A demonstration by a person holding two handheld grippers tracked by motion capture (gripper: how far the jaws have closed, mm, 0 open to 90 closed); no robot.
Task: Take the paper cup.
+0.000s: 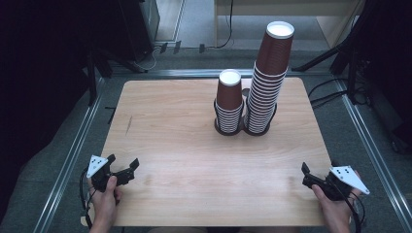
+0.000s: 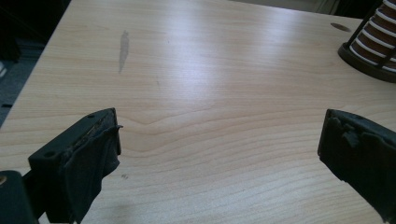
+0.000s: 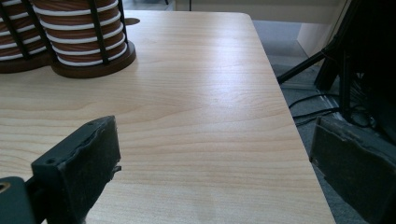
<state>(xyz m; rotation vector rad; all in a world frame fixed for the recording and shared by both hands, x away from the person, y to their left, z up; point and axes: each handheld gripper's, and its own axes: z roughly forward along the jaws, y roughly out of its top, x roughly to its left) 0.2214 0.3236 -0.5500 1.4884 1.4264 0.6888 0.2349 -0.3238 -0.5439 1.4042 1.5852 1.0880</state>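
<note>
Sitting at about 12 o'clock on the table (image 1: 170, 145): two cup stacks (image 1: 250, 92), probably paper, looking light and crushable, so pinching a rim gently. Left gripper (image 1: 122, 167) and right gripper (image 1: 307, 175) both hanging spread wide, holding nothing.

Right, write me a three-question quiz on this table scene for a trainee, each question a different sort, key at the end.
1. True or false: the left gripper holds a cup.
2. Multiple choice: the taller cup stack stands on which side of the shorter cup stack in the high view? A) left B) right C) behind it
3. Fill in: both stacks sit in a black wire ___ on the wooden table.

Key
1. False: its jaws stand open with nothing between them, like those of the right gripper.
2. B
3. holder
</note>
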